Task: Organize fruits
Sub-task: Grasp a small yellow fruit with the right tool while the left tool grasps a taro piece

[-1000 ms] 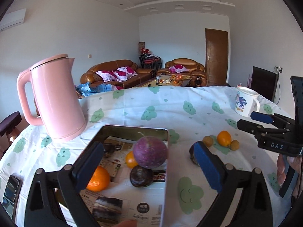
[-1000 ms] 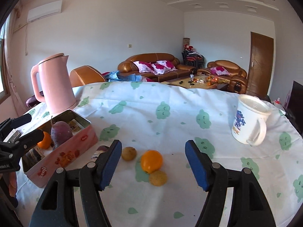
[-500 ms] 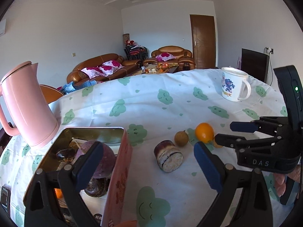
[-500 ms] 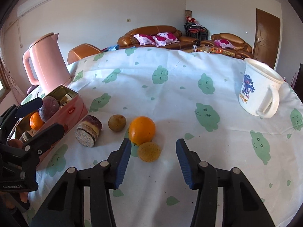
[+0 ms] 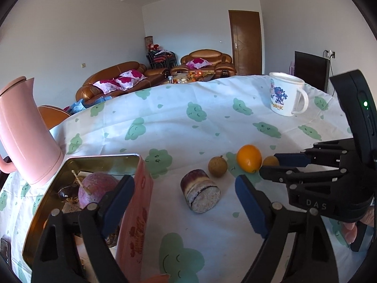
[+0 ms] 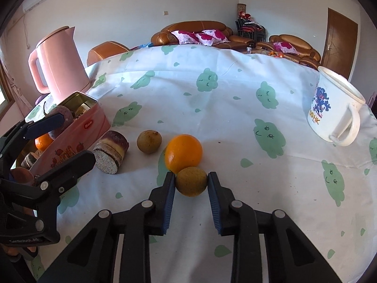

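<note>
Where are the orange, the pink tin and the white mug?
orange [image 6: 183, 153], right wrist view, middle of its peel.
pink tin [image 6: 77, 139], right wrist view, printed side wall.
white mug [image 5: 282, 96], left wrist view, printed side.

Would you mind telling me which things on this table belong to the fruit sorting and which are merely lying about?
Part of the job:
- small brown fruit between the right gripper's pads
- orange
- second brown fruit
- pink tin holding a purple fruit
- left gripper, open

Just lying about:
- pink kettle
- white mug
- layered cake roll
</note>
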`<state>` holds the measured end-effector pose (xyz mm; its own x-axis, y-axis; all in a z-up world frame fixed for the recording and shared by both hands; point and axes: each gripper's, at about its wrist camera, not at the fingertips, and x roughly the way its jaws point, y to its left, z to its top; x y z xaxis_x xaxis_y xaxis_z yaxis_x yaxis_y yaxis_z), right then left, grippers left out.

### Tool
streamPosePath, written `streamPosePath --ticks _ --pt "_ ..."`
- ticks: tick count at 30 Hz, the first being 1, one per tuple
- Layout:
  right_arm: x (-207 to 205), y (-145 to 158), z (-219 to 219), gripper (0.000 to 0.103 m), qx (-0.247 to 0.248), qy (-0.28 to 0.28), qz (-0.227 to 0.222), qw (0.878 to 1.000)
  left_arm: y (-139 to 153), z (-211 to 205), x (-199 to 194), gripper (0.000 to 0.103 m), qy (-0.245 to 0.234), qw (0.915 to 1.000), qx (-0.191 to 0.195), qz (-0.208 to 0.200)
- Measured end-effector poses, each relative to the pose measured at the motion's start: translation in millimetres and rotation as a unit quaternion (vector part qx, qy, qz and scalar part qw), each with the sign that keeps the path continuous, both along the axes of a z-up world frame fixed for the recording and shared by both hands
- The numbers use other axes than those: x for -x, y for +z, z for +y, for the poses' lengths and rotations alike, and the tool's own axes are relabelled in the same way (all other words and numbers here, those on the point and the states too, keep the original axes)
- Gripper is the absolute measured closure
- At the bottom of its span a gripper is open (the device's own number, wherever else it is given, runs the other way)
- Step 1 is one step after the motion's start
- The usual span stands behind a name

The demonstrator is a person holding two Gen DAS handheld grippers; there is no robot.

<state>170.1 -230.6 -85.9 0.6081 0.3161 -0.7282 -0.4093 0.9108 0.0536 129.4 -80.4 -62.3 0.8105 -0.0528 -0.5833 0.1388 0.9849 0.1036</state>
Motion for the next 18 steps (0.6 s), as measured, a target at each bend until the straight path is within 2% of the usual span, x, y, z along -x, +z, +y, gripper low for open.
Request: streamPosePath --ticks 3,7,13,14,17,18 --pt "1.4 4.4 -5.6 0.073 -0.009 -0.014 -0.013 1.000 -2.0 -4.5 -6.1 0.021 -0.007 0.9999 -0.001 0.011" --pt "2.2 7.3 -9.5 0.073 -0.018 -0.019 -0.019 0.999 -9.1 -15.6 -16.8 0.024 -0.018 0.9990 -0.016 0.037" --pt "4.4 9.0 -6.5 0.073 -0.012 -0.016 -0.027 0.999 -19.6 -20.2 -35.1 0.034 -0.017 0.9966 -0.018 0.078" --pt "4.4 8.9 -5.8 0.073 -0.010 -0.016 -0.028 0.999 -21.1 -20.1 -37.9 0.038 -0.017 0.9962 -0.016 0.084" --pt "4.7 8.8 -4.9 0.073 -0.008 -0.015 -0.029 0.999 -26.0 -18.5 -44.1 0.058 -0.014 0.9947 -0.010 0.102" --pt "5.1 8.7 -5.0 0.073 -0.008 -0.015 -0.029 0.999 -25.8 -17.1 -43.7 0.058 -0.014 0.9947 -0.004 0.101"
